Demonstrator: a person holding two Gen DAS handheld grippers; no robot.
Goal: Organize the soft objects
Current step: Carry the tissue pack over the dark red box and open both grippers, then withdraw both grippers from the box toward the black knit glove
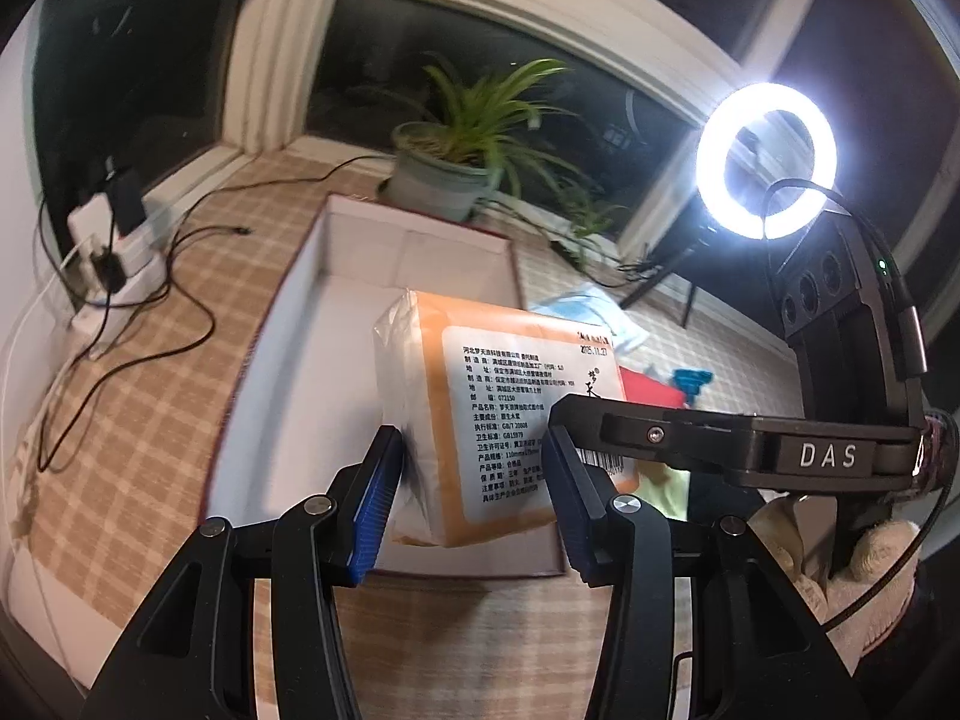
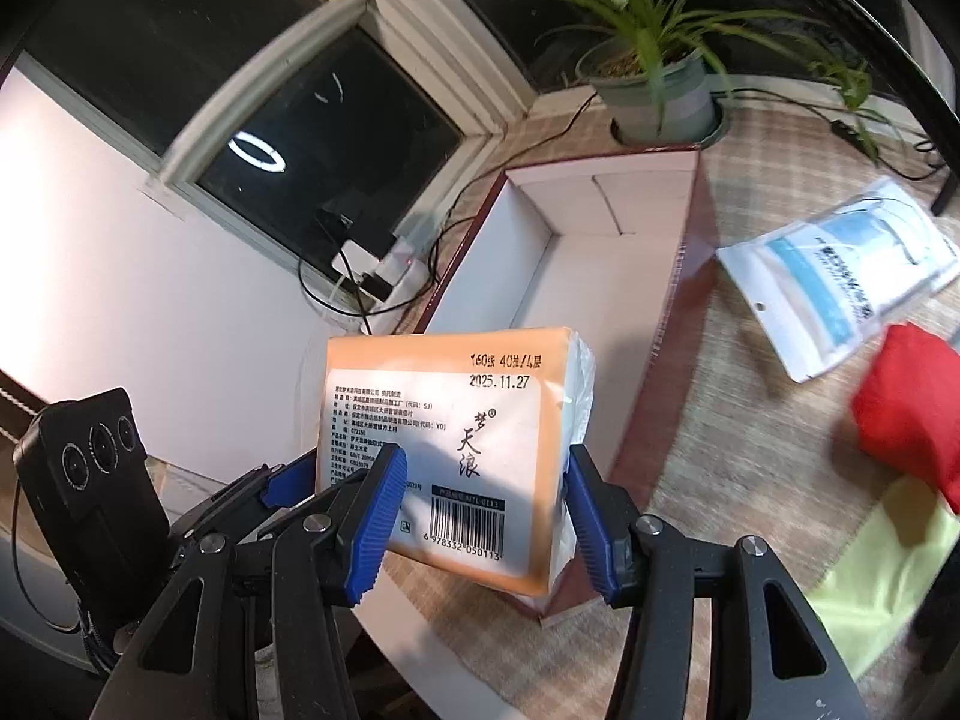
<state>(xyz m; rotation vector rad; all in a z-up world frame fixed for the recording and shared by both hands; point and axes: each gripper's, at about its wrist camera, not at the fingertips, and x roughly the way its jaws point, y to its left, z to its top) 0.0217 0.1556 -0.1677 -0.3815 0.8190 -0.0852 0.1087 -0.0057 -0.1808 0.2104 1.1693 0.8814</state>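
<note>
While both my grippers meet on the orange plastic-wrapped tissue pack, my right gripper clamps its sides with blue pads, and my left gripper squeezes it too. It hangs tilted above the near end of the open white-lined cardboard box on the checked mat.

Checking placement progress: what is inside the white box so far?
The box shows only bare white floor and walls. The tissue pack, gripped by both grippers, hides the box's near end, so anything there cannot be seen.
</note>
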